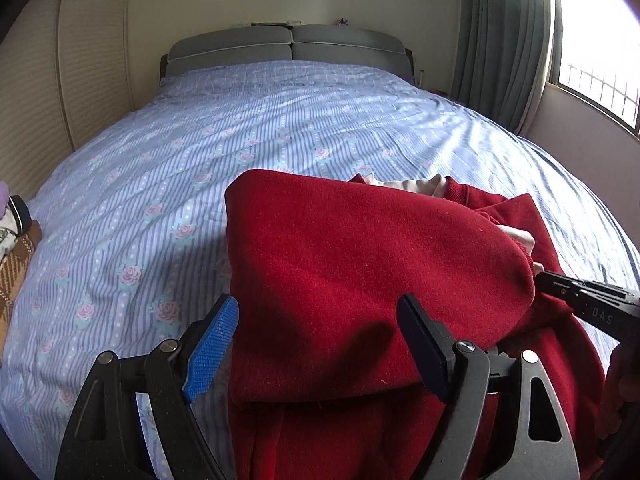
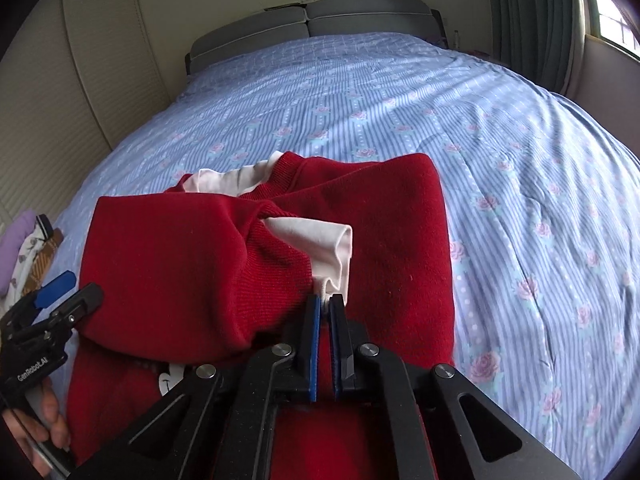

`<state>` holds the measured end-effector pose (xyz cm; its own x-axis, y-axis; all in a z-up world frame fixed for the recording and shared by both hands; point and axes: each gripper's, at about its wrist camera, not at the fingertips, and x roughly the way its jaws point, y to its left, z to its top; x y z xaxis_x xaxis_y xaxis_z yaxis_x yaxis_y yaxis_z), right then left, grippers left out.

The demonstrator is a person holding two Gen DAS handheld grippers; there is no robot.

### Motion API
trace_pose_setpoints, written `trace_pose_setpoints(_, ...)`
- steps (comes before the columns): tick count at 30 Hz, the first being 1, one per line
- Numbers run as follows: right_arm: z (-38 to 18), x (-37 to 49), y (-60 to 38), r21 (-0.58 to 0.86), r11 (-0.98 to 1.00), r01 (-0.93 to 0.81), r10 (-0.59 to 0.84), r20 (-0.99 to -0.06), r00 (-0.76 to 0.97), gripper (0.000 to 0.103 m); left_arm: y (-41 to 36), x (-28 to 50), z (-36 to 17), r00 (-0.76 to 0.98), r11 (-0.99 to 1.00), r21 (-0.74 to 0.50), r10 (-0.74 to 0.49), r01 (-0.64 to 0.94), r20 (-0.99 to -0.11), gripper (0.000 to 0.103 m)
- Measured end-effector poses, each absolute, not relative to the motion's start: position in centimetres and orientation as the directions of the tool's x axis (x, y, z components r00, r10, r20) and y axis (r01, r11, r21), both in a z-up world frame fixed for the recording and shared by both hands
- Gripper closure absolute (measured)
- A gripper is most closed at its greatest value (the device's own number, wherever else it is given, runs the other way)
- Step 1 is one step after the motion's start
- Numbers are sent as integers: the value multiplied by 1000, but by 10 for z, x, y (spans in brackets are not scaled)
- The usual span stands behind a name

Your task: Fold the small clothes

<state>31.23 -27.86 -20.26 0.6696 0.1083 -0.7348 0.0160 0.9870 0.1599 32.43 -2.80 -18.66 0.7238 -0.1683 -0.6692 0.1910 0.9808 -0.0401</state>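
A small red sweater (image 1: 352,256) with a white lining lies partly folded on the bed; it also shows in the right wrist view (image 2: 192,264). One sleeve is folded across the body. My left gripper (image 1: 316,340) is open over the sweater's near left part, its fingers apart, and it shows at the left of the right wrist view (image 2: 66,292). My right gripper (image 2: 327,304) is shut on the white sleeve cuff (image 2: 332,256) that sticks out of the red sleeve. It enters the left wrist view at the right edge (image 1: 580,296).
The bed has a blue striped sheet with roses (image 1: 280,120) and a grey headboard (image 1: 288,44). A small pile of other clothes (image 2: 28,252) lies at the bed's left edge. A curtained window (image 1: 592,52) is at the right.
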Motion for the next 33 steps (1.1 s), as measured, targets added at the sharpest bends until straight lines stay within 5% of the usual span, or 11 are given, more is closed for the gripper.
trace_pose_setpoints(13, -198, 296, -293, 220, 973, 76, 112, -729, 675, 97, -31, 319, -183, 733, 981, -46, -173, 191, -658, 22)
trace_pose_setpoints(15, -193, 296, -299, 267, 960, 82, 138, -710, 691, 69, -32, 319, -178, 742, 979, -47, -182, 199, -646, 22)
trace_pose_setpoints(17, -191, 297, -303, 308, 948, 87, 159, -689, 707, 57, -34, 321, -177, 746, 978, -48, -188, 205, -639, 22)
trace_pose_setpoints(23, -205, 321, -297, 361, 929, 82, 215, -708, 673, 58, -38, 329, -190, 735, 979, -55, -185, 198, -652, 22)
trace_pose_setpoints(25, -214, 327, -295, 382, 921, 79, 240, -713, 658, 67, -39, 331, -196, 731, 980, -48, -176, 193, -660, 22)
trace_pose_setpoints(27, -220, 331, -293, 413, 909, 63, 280, -713, 643, 88, -37, 332, -201, 729, 983, -44, -164, 180, -664, 19)
trace_pose_setpoints(33, -206, 320, -299, 383, 922, 59, 243, -691, 680, 96, -28, 335, -206, 721, 989, -58, -139, 136, -679, 17)
